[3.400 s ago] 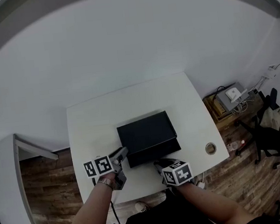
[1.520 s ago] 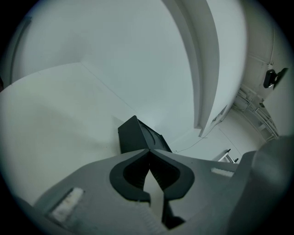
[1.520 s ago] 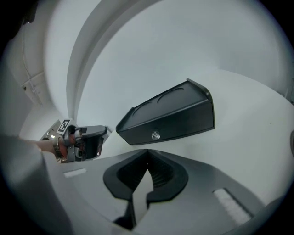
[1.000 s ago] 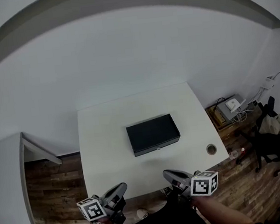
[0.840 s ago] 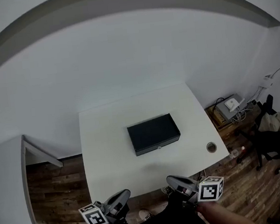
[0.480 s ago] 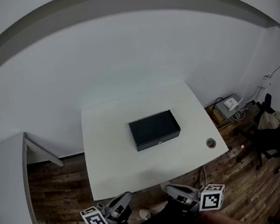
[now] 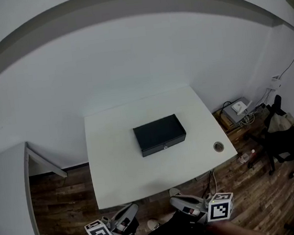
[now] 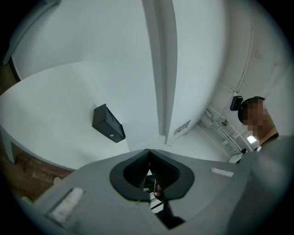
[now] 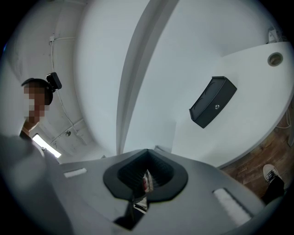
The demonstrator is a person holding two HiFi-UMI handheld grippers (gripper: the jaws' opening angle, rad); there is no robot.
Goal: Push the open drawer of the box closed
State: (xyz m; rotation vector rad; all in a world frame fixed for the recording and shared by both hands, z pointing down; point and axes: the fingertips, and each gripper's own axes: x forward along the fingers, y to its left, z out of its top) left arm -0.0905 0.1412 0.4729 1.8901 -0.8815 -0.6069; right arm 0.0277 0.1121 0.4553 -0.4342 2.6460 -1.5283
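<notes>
The black box [image 7: 159, 134] is sitting flat around the middle of the white table [image 7: 110, 160], a low rectangular thing turned a bit off square to the table edges, with its drawer front [image 7: 164, 146] flush and a small round lock on it.

Ahead of left gripper [image 7: 130, 210] and right gripper [image 7: 176, 200]: bare white table [image 7: 116, 170], free across near half. Further ahead, mid-table: black box [image 7: 159, 134], sole obstacle, passable either side. Ahead-right of right gripper: small round grommet [image 7: 218, 146] near table edge.

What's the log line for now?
black box: drawer closed | left gripper: shut, empty | right gripper: shut, empty | both clear of table
</notes>
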